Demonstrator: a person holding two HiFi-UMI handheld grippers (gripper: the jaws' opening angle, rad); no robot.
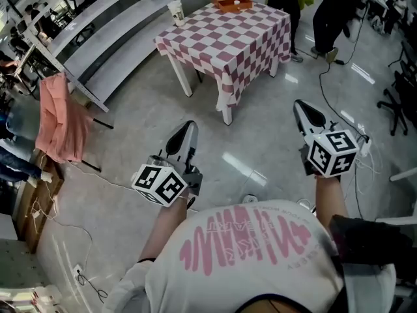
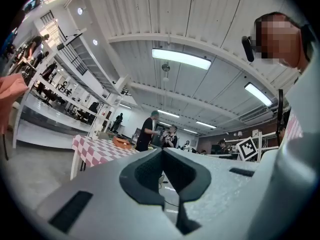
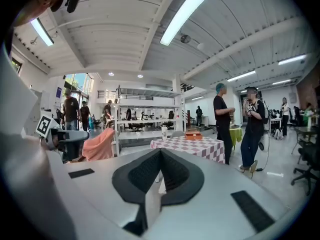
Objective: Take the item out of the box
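**Approach not begun: both grippers empty, box well ahead on the table**

I have both tools held close in front of me, well short of the work. The left gripper [image 1: 185, 134] has its jaws pressed together with nothing between them, and the right gripper [image 1: 306, 113] is likewise closed on nothing. Both point roughly level across open floor.

The box [image 1: 231, 1], orange-brown and open-topped, sits at the far end of the checked table [image 1: 228, 44], with a pale cup [image 1: 175, 12] near the table's far left corner. Something small and light shows inside the box, too small for me to name. Two people [image 1: 329, 8] stand just beyond the table on the right.

I judge the task to be at its very start: no reach, no contact. The next move calls for walking up to the table's near edge, spreading the jaws of one gripper, and coming down over the box from above. The other gripper may need to steady the box wall.
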